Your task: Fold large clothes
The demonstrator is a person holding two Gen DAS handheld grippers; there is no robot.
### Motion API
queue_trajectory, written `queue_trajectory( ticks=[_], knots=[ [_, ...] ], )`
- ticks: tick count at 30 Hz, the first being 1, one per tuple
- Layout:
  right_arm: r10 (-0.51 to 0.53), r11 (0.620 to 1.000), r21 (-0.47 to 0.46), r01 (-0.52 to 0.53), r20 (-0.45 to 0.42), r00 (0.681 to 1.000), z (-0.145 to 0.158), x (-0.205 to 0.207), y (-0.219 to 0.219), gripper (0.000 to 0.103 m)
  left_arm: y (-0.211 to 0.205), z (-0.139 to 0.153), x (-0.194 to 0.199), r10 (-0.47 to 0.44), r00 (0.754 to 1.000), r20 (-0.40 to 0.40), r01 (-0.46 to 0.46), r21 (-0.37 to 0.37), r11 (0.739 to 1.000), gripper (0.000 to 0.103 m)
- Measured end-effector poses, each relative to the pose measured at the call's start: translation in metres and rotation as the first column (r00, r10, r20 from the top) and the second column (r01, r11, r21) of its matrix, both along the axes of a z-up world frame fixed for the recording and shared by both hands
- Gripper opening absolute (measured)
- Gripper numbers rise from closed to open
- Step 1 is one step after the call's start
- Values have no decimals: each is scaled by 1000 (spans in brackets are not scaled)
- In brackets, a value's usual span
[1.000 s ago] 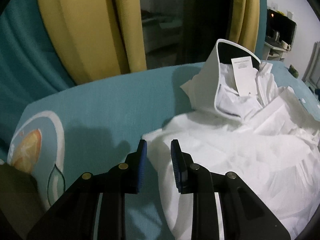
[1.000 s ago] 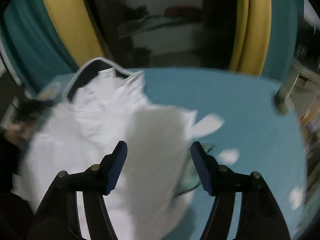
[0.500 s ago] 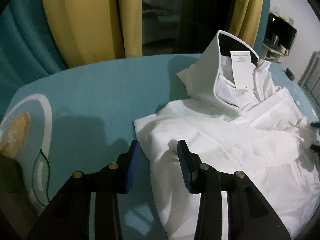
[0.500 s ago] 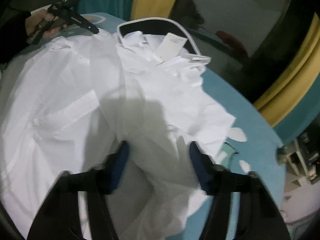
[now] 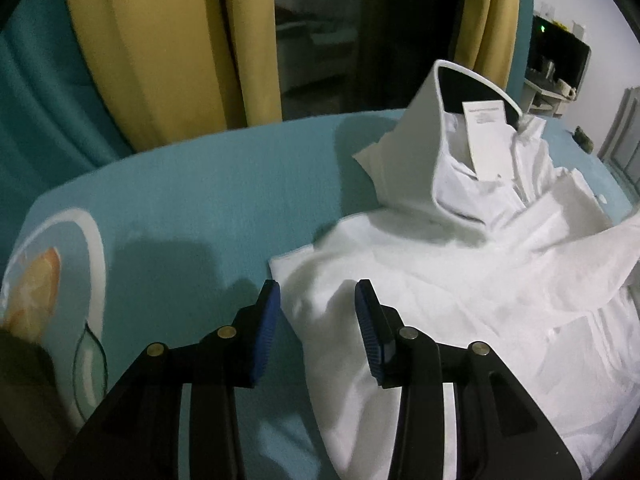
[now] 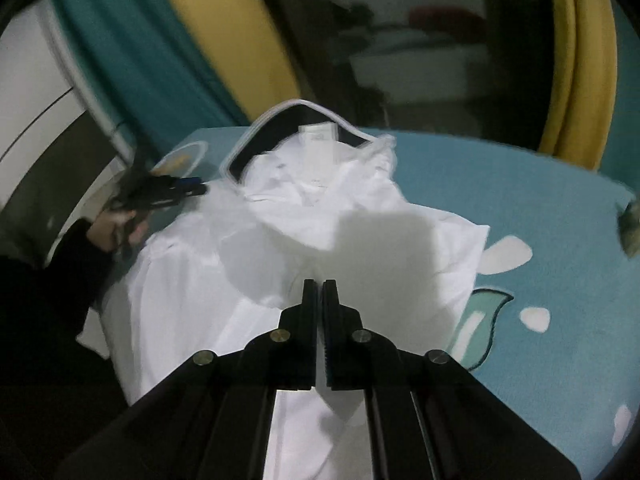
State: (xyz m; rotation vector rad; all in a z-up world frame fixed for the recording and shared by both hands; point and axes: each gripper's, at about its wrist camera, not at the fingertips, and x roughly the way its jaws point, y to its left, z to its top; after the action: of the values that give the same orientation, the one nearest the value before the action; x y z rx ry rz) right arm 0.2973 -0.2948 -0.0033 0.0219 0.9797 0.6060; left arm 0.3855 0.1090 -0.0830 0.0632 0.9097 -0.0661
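Note:
A large white garment [image 5: 460, 272] with a dark-lined, white-edged collar [image 5: 472, 84] and a paper tag [image 5: 486, 136] lies crumpled on a teal bed cover [image 5: 200, 200]. My left gripper [image 5: 316, 304] is open, its blue pads on either side of the garment's near left corner. In the right wrist view the garment [image 6: 192, 304] lies spread out. My right gripper [image 6: 319, 286] is shut on a lifted fold of white cloth [image 6: 280, 272]. The left gripper [image 6: 172, 192] shows at the garment's far left edge.
The bed cover has printed shapes: an orange and white one [image 5: 44, 280] at the left, white and teal ones [image 6: 504, 252] at the right. Yellow and teal curtains [image 5: 168, 48] and a dark window stand behind the bed. A shelf [image 5: 556, 60] stands at the far right.
My right gripper has closed on a fold of the garment and lifted it. My left gripper has opened wider around the garment's corner.

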Motion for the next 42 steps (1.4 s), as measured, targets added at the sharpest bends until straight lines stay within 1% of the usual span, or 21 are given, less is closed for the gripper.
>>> queue_trajectory(
  ticks=[4,8,10,13,14,16,17,18,19,21,23,26,29,31,33,34,35,36,38,40,42],
  knots=[
    [-72,996,-55,65,-121,990,-49,58,-13,3,0,-10,22,-15,999,-38,16,29,999,41],
    [-119,989,-101,105,-136,984,-82,92,-19,3,0,-19,35,-20,998,-54,22,33,999,41],
    [-117,991,-84,107,-126,985,-83,95,-19,3,3,-20,38,-8,999,-41,10,42,999,41],
    [-110,987,-132,96,-110,988,-81,91,-15,8,8,-20,44,20,999,-36,-19,53,998,40],
    [-114,982,-161,96,-104,988,-79,90,-14,15,8,-18,45,28,999,-35,-26,60,998,41],
    [-132,962,-249,109,-78,988,-71,86,-10,40,10,-13,44,35,999,-16,-34,60,998,41],
    [-137,944,-309,117,-43,990,-64,83,-5,64,10,-5,42,28,1000,2,-29,33,999,41],
    [-131,934,-337,120,-12,991,-57,81,-1,76,10,0,41,20,1000,13,-20,15,1000,41],
    [-110,930,-348,116,38,993,-46,80,8,76,8,8,39,8,999,34,-8,-7,1000,41],
    [-66,932,-348,99,104,992,-35,86,29,76,0,25,35,-17,996,92,20,-31,999,43],
    [-2,934,-354,54,148,989,-31,101,58,76,-12,40,35,-49,989,141,57,-54,997,52],
    [97,927,-375,-7,220,971,-32,130,110,76,-28,45,38,-91,984,155,101,-56,993,54],
    [163,925,-377,-46,285,945,-38,155,151,76,-42,29,53,-102,991,86,103,-12,995,54],
    [206,915,-397,-71,311,928,-48,163,178,75,-43,21,61,-75,997,30,75,-25,997,54],
    [255,893,-435,-115,277,926,-63,172,195,19,-36,16,67,-30,1000,2,30,-6,1000,54],
    [257,882,-457,-112,270,928,-68,173,199,19,-32,16,69,-19,1000,0,19,-4,1000,54],
    [262,875,-473,-102,285,922,-67,170,201,10,-26,16,72,2,1000,-3,-2,-3,1000,54],
    [274,852,-518,-75,321,907,-64,163,202,6,-20,16,73,21,1000,-4,-21,0,1000,54],
    [322,748,-661,55,435,841,-60,143,205,6,-14,18,75,29,1000,8,-29,-4,1000,54],
    [371,673,-730,121,474,799,-60,127,205,6,-12,22,76,28,999,21,-27,-24,999,54],
    [403,611,-782,125,443,801,-68,116,200,6,-13,30,77,28,999,45,-25,-49,998,54]
  ],
)
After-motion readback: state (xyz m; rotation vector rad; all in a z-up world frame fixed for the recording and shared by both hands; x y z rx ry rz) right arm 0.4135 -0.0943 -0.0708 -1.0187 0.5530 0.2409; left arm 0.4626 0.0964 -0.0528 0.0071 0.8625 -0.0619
